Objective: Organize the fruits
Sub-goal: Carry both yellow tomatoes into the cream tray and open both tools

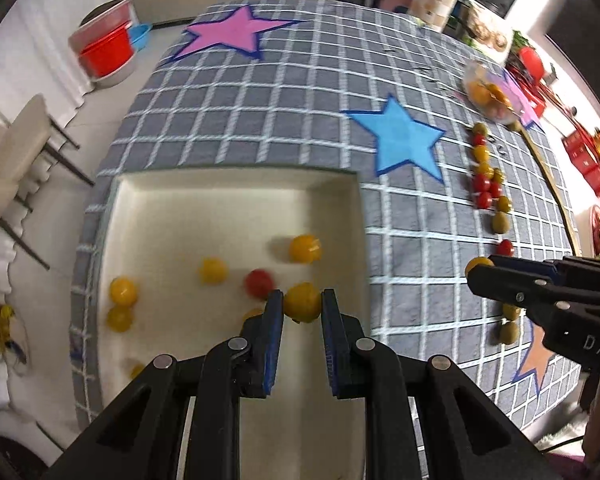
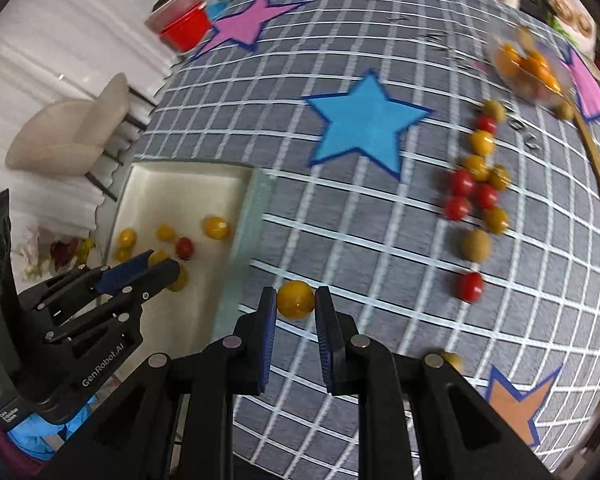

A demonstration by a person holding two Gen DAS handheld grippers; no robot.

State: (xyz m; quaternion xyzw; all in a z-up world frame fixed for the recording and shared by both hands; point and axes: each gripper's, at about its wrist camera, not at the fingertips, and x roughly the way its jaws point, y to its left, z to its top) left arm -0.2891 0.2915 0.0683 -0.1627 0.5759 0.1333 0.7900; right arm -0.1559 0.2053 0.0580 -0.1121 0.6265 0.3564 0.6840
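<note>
Tomatoes [image 2: 476, 184]: right view alone shows orange star [image 2: 516, 400] whole.

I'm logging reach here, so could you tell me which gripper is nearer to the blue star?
Right. The right gripper is over the cloth just below the blue star; the left gripper is over the white tray.

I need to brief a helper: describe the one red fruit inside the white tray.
Start at the white tray sunk into the checked tablecloth, near the blue star. Among its loose fruits, look just beyond the left gripper. The red tomato is the only red one; every neighbour is yellow.
</note>
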